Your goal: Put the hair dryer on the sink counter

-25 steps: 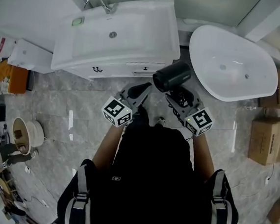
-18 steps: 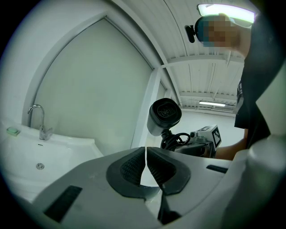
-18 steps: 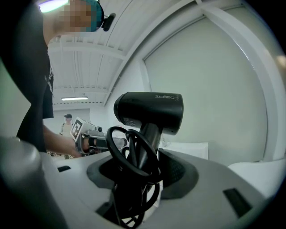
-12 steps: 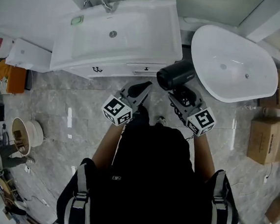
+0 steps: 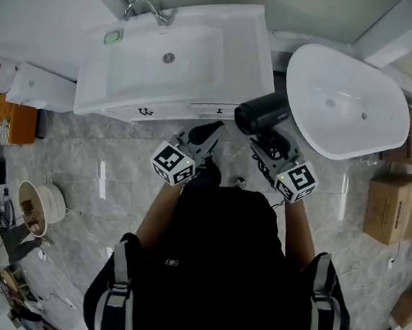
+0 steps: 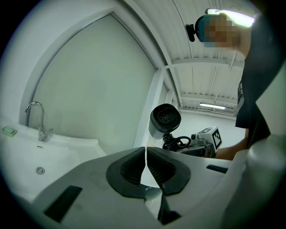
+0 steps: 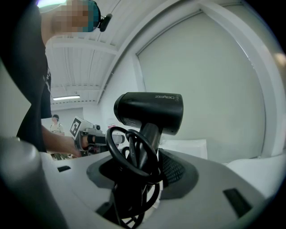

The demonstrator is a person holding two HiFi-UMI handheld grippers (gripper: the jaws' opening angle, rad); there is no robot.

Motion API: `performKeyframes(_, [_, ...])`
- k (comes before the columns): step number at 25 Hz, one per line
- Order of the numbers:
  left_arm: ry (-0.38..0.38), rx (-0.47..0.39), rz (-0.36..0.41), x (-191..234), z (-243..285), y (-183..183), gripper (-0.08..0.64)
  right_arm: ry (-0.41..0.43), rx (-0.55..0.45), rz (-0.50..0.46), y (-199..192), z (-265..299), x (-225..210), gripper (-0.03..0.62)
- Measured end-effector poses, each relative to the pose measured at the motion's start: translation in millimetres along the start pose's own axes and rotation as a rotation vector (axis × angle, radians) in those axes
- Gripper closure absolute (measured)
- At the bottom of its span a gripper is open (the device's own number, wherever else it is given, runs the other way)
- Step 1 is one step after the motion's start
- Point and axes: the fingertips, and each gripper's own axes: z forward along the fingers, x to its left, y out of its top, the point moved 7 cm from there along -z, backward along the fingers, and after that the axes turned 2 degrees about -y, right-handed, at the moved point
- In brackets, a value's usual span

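The black hair dryer (image 5: 261,114) stands upright over the floor, just in front of the white sink counter's (image 5: 197,102) right front corner. My right gripper (image 5: 268,136) is shut on its handle and coiled cord. In the right gripper view the hair dryer (image 7: 152,109) rises from between the right gripper's (image 7: 144,159) pads, its barrel level. My left gripper (image 5: 211,131) hangs beside it, shut and holding nothing. In the left gripper view the left gripper's (image 6: 146,151) pads touch, and the hair dryer (image 6: 164,120) shows beyond them, nozzle facing the camera.
The counter holds a basin (image 5: 165,62) with a chrome faucet (image 5: 145,6) and a small green item (image 5: 114,36). A white bathtub (image 5: 346,102) stands right of the counter. Cardboard boxes (image 5: 397,208) line the right side, and a bucket (image 5: 36,202) sits at the left.
Both grippers and the hair dryer have drawn closer to the counter's front edge. Neither gripper's jaws have changed.
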Motion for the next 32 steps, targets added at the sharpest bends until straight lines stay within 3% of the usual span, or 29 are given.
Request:
performKeyframes(9, [-0.032, 0.014, -0.016, 60, 5, 8, 0.54, -0.079, 0.027, 0.041, 3, 45, -24, 0.309])
performKeyframes(24, [-0.115, 0.032, -0.017, 121, 15, 22, 0.54, -0.178, 0.027, 0.072, 7, 96, -37, 0.309])
performKeyframes(32, [-0.122, 0.034, -0.017, 147, 8, 27, 0.54, -0.186, 0.022, 0.083, 9, 124, -37, 0.308])
